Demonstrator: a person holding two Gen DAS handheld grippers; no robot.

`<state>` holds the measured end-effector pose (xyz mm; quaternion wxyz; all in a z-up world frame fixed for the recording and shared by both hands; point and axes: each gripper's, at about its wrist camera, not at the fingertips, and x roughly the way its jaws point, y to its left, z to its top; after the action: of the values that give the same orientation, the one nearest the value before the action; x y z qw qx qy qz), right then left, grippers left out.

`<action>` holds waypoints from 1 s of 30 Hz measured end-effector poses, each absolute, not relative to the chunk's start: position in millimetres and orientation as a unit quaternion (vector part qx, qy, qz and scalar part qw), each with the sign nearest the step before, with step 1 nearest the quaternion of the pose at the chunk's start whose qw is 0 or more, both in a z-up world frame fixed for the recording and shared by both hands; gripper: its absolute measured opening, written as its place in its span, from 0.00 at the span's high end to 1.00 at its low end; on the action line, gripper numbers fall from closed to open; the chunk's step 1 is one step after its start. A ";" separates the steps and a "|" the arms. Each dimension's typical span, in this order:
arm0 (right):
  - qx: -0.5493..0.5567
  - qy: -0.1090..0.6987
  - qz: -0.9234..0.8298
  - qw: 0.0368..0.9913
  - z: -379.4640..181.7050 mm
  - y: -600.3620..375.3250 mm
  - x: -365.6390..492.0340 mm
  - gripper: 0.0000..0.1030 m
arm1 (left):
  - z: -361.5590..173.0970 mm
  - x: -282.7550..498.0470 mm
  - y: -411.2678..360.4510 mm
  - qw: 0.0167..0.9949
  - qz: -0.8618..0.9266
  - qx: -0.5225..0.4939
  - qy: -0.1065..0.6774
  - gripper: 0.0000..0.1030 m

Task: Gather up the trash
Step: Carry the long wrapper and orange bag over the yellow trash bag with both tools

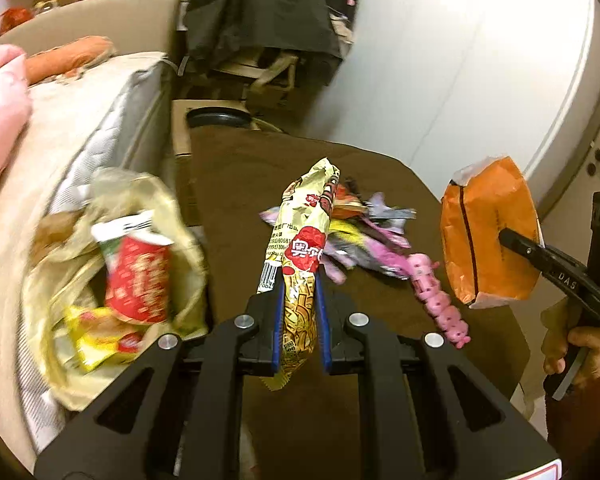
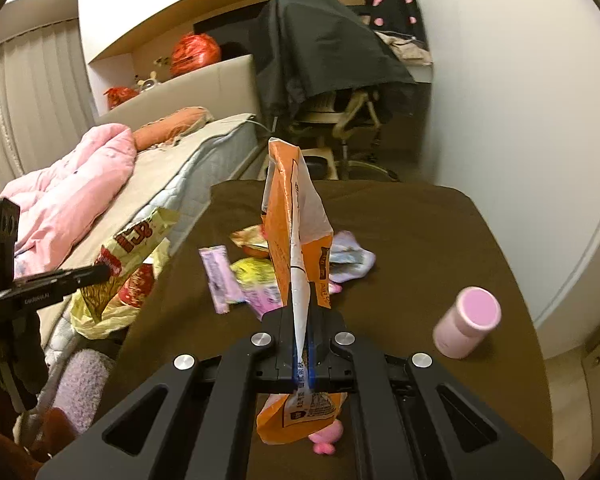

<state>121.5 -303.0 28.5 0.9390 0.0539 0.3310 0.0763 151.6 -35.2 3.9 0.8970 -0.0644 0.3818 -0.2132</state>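
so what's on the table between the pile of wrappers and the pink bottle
Nothing: in the right wrist view the brown table is bare between the wrapper pile and the pink bottle.

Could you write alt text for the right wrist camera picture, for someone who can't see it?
A handheld black gripper pinches an orange snack bag upright above a brown table strewn with wrappers. A pink bottle stands to the right; at left, a second gripper holds a yellow packet beside a bed.
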 end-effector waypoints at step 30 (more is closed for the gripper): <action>0.026 0.355 0.200 0.913 27.2 -102.1 212.2 0.96 | -7.7 151.3 144.9 0.913 -0.103 -0.134 0.371 0.87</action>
<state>212.2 -102.1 27.2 0.9127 0.0255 0.3552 0.2004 151.3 144.9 -7.7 0.9129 -0.1345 0.3714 -0.1025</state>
